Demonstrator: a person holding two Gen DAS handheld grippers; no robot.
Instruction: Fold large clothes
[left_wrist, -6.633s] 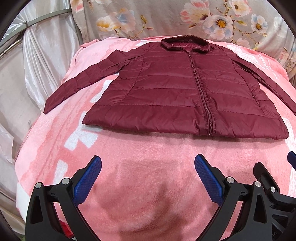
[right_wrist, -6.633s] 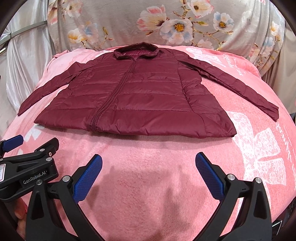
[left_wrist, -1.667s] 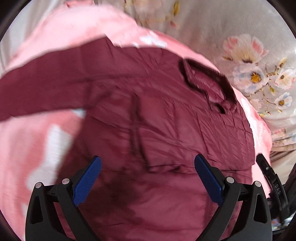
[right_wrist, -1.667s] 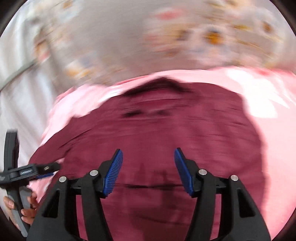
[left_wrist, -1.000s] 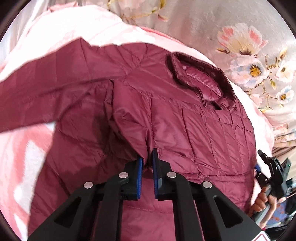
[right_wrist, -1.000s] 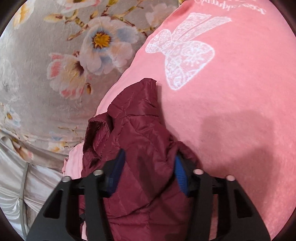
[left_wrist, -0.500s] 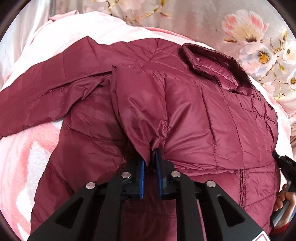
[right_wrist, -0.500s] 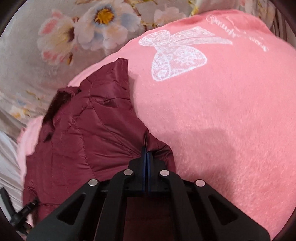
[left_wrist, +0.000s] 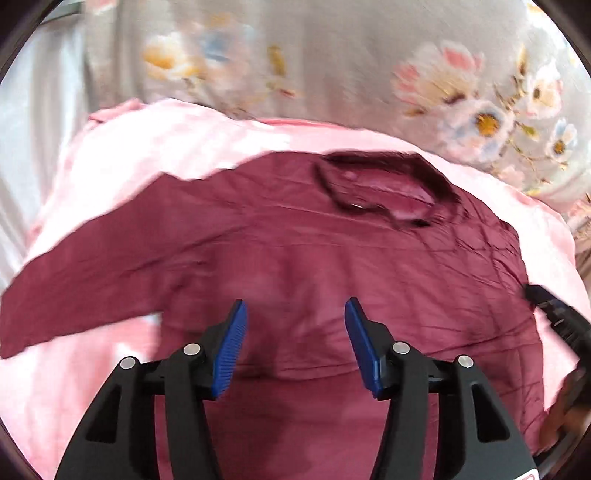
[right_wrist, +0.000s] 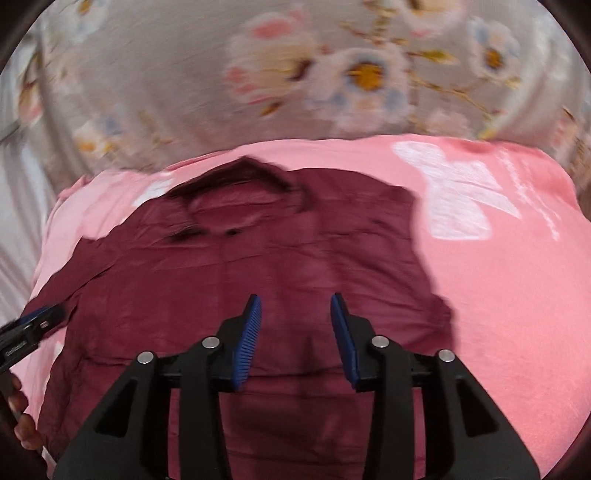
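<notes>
Both claws open above the jacket

The left gripper (left_wrist: 293, 343) and right gripper (right_wrist: 295, 338) had just been opening, nothing between the jaws; the dark red quilted jacket (left_wrist: 295, 266) lay on the pink fleece blanket (right_wrist: 517, 295), collar at 12 o'clock.

text: none legible | pink blanket (right_wrist: 517, 295) lettering: blurred, unreadable

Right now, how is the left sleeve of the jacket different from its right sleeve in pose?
The left sleeve lies stretched out sideways over the pink blanket, away from the body of the jacket. The right sleeve does not stick out: that side ends in a folded edge, with bare blanket beyond. Both are the same maroon quilted fabric. Both grippers are open above the jacket, with nothing between their pads.
</notes>
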